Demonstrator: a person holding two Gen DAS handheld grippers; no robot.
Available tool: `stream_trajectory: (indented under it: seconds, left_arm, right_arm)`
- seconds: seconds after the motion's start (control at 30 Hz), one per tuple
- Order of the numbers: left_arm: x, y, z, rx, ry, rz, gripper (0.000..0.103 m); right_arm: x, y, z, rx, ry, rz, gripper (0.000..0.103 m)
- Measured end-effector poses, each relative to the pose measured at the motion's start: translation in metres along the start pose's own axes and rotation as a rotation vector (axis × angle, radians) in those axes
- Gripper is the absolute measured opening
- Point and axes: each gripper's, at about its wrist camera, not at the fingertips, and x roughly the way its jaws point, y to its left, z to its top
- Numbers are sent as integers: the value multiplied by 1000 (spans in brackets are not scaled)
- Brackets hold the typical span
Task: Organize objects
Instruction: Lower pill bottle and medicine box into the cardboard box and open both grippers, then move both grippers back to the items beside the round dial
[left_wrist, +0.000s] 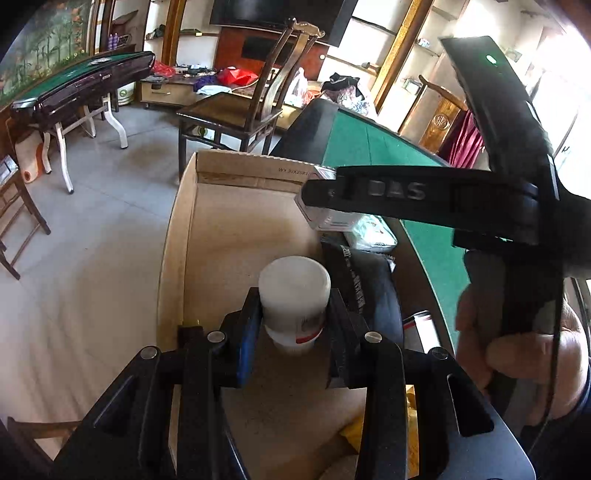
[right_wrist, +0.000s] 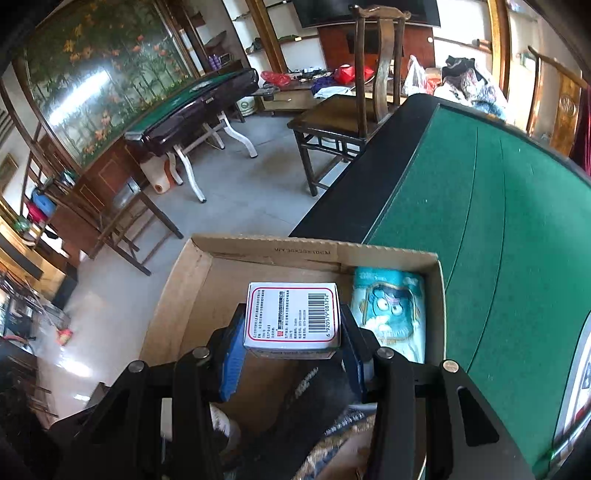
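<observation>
Green felt covered the game table (right_wrist: 480, 221), and an open cardboard box (right_wrist: 177, 295) sat at its edge with the tiled floor beyond. Over that box the left gripper (left_wrist: 293, 317) was clamped on a white bottle (left_wrist: 294, 291) with a red-banded label, its jaws pressing the sides just under the cap, the bottle above the bare cardboard floor. The right gripper (right_wrist: 291, 339) was clamped on a small white carton (right_wrist: 293, 317) with a red border and a barcode, held above the box's far end. From the left wrist view that carton (left_wrist: 328, 218) showed beneath the right gripper's black finger, with a hand (left_wrist: 517, 350) around the handle. Inside the box, a blue packet (right_wrist: 389, 314) with a cartoon face lay against the wall nearest the table, and a black pouch (left_wrist: 369, 280) lay beside the bottle. Across the room stood a dark wooden chair (right_wrist: 347, 110) and a second green-topped table (right_wrist: 192, 99).
</observation>
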Motion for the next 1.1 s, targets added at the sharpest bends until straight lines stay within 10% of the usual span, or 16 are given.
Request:
stream_trajectory:
  seconds: [0.53, 0.77, 1.1]
  left_arm:
    - [8, -3, -4, -32, 32, -19, 34]
    - [0, -2, -4, -60, 26, -40, 53]
    - [-43, -24, -10, -17, -53, -27, 53]
  right_arm:
    - [15, -12, -3, 17, 50, -11, 47]
    - [-21, -14, -8, 5, -1, 9, 50]
    - [-102, -34, -74, 65, -96, 127, 51]
